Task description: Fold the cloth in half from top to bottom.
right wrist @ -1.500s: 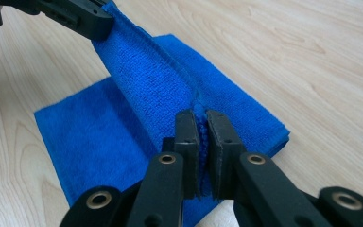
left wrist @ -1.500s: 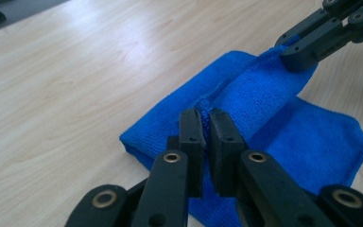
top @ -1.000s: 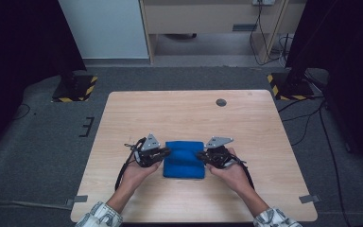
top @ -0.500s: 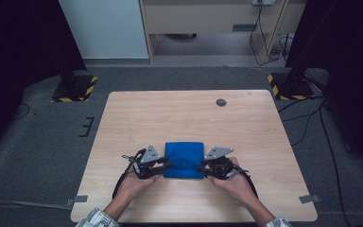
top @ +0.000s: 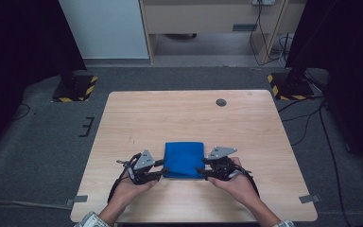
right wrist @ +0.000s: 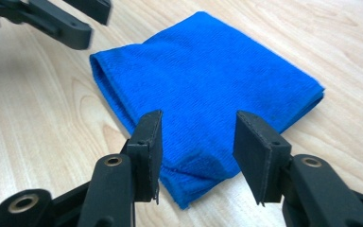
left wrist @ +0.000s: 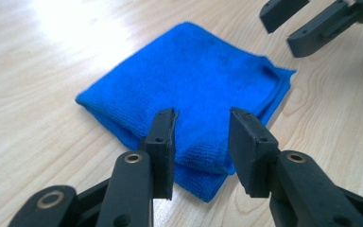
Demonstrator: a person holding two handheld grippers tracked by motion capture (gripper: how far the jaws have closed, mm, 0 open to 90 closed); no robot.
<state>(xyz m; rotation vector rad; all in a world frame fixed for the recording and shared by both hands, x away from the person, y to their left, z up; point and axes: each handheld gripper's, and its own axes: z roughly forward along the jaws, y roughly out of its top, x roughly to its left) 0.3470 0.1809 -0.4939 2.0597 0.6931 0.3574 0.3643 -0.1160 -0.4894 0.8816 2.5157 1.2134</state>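
Observation:
A blue cloth [top: 184, 160] lies folded into a flat square on the wooden table [top: 264, 123], near its front edge. My left gripper [top: 159, 169] sits at the cloth's near left corner and my right gripper [top: 202, 170] at its near right corner. In the left gripper view the left gripper [left wrist: 201, 142] has its jaws apart over a corner of the cloth [left wrist: 189, 75], pads clear of it. The right gripper [right wrist: 198, 146] stands the same way over the cloth [right wrist: 208, 80]. Both pairs of jaws have just been opening, and neither holds anything.
A small dark round cap [top: 221, 102] is set into the table's far right part. Bare wood surrounds the cloth. Grey carpet, cables and black stands with yellow-striped feet [top: 75, 90] lie beyond the table. Both forearms come in from the bottom edge.
Both grippers have drawn back toward the table's near edge, and their jaws have gone from shut to apart, letting go of the cloth's near corners. The cloth now rests flat.

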